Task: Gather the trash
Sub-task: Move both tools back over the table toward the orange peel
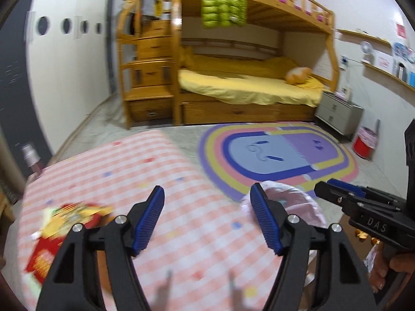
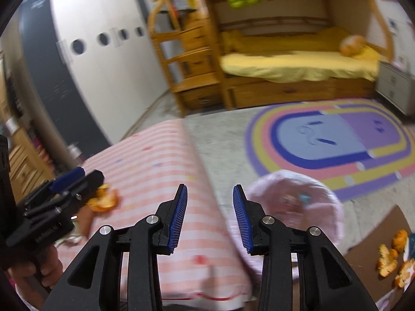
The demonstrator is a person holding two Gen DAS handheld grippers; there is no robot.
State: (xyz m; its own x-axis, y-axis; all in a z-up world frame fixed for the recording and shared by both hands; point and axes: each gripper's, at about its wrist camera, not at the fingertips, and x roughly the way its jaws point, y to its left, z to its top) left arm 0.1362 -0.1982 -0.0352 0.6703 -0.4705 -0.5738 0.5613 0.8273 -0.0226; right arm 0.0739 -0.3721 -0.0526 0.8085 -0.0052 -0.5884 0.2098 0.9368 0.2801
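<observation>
Both claws up over the pink checked table (image 1: 181,171), both blurred. Left claw (image 1: 207,215) released, jaws wide apart, nothing between the blue pads. Right claw (image 2: 209,215) also released, narrower gap, nothing between its pads.

Trash count, as far as blur allows:
- One red and yellow snack wrapper (image 1: 64,223) lying on the table, at the left in the left wrist view; whether it is one packet or two overlapping I cannot tell.
- One orange peel piece (image 2: 105,199) on the table, just beside the left claw's tip in the right wrist view.
- About four orange peel pieces (image 2: 389,259) on a brown cardboard sheet (image 2: 371,235) on the floor, lower right.

One bin lined with a pink bag (image 2: 293,202) stands on the floor beside the table edge, between table and cardboard; a few small scraps lie inside, too blurred to count. One red bin (image 1: 364,142) with a pink liner sits far off by the grey nightstand (image 1: 337,114).

One oval rainbow rug (image 1: 277,155) on the floor past the bin. One wooden bunk bed (image 1: 249,88) behind it, one green puffer jacket (image 1: 223,2) hanging from the top rail.
</observation>
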